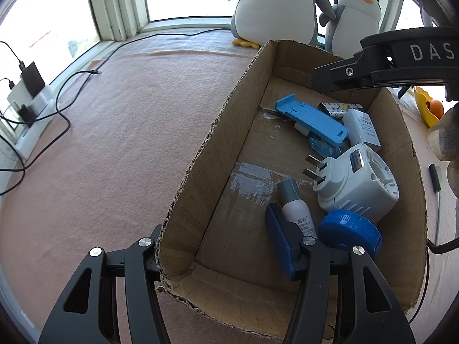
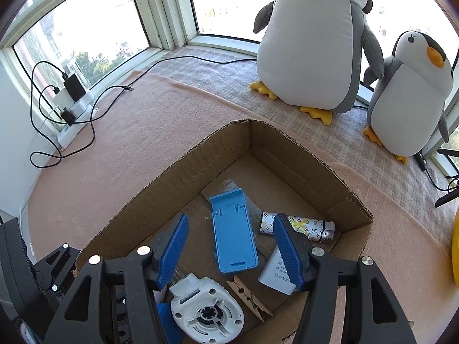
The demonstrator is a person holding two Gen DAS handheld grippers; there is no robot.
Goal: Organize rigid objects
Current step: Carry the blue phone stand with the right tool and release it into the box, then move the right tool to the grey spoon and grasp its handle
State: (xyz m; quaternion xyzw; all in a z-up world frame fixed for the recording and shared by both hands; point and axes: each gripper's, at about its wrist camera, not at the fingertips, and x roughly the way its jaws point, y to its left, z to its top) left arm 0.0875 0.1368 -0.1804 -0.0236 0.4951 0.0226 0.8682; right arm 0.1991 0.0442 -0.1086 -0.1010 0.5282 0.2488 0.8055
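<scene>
An open cardboard box (image 1: 200,154) (image 2: 178,172) lies on the pink blanket. In it are a blue phone stand (image 1: 312,120) (image 2: 233,235), a white plug adapter (image 1: 355,183) (image 2: 206,312), a white charger block (image 1: 363,127) (image 2: 275,272), a patterned lighter (image 2: 301,225), a small white bottle (image 1: 295,209), a blue round case (image 1: 350,232) and a wooden clothespin (image 2: 248,292). My left gripper (image 1: 213,229) straddles the box's near left corner, one finger outside and one inside, with the jaws apart. My right gripper (image 2: 231,219) hangs open over the phone stand and holds nothing.
Two plush penguins (image 2: 312,48) (image 2: 413,97) stand behind the box by the window. A power strip with chargers (image 2: 71,97) and loose black cables (image 1: 66,100) lie at the left. A yellow dish with an orange (image 1: 430,109) and a black pen (image 1: 434,177) lie right of the box.
</scene>
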